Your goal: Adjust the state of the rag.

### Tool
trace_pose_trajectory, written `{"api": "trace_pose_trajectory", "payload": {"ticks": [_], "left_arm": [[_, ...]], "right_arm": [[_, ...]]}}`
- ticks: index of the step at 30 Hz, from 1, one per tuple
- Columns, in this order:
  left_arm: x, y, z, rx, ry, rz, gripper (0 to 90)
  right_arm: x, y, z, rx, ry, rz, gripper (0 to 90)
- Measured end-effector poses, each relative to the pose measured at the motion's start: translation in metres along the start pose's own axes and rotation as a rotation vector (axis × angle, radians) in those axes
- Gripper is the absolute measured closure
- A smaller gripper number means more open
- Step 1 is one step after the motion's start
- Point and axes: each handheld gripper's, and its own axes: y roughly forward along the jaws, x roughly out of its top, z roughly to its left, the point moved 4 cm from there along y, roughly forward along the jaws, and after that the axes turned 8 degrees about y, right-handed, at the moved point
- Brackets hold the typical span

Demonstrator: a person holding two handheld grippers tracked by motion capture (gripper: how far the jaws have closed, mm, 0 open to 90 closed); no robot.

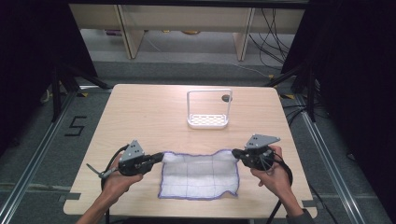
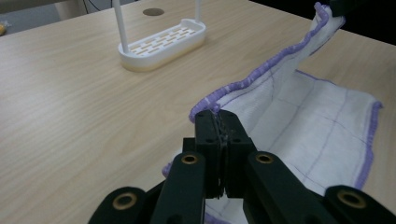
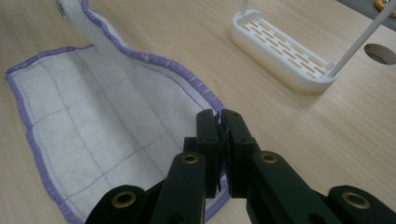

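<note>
On the bench: a white cloth with a purple hem is lifted by its two far corners, while the near part still lies flat on the wood of the bench.
Left claw: the left claw is clenched on the cloth's far left corner, with the hem pinched right at the tips.
Right claw: the right claw is clenched on the far right corner in the same way.
Rack: a white rack with an upright frame stands well apart, beyond the cloth toward the far edge.
Step in hand: the far edge appears to be raised, probably for folding or for carrying to the rack.
How it is done well: both corners should be kept level and moved together, so the hem between them stays taut and no sag forms.
Grip: only a little fabric is held, so jerks should be avoided.
Risk: a skewed cloth could result if one hand leads.
</note>
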Motion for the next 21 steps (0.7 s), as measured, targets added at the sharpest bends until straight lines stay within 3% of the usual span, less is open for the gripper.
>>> {"api": "trace_pose_trajectory", "payload": {"ticks": [7,13,17,18,20,21], "left_arm": [[-0.010,-0.012,-0.023,-0.035,0.019,-0.006,87.2],[-0.025,-0.012,-0.040,-0.064,0.060,0.052,86.5],[-0.038,-0.007,-0.050,-0.079,0.051,0.080,85.8],[-0.042,-0.007,-0.051,-0.081,0.056,0.115,85.1],[-0.051,-0.004,-0.056,-0.093,0.035,0.130,82.8],[-0.055,-0.004,-0.056,-0.103,0.047,0.153,81.9]], "right_arm": [[-0.019,-0.011,0.012,0.012,-0.010,-0.001,86.8],[-0.041,-0.013,0.021,0.032,-0.006,0.013,86.5],[-0.058,-0.007,0.026,0.040,-0.006,0.057,86.2],[-0.061,-0.006,0.026,0.046,-0.002,0.070,86.0],[-0.067,-0.003,0.027,0.050,-0.003,0.089,85.5],[-0.070,-0.002,0.028,0.055,0.000,0.082,84.8]]}}
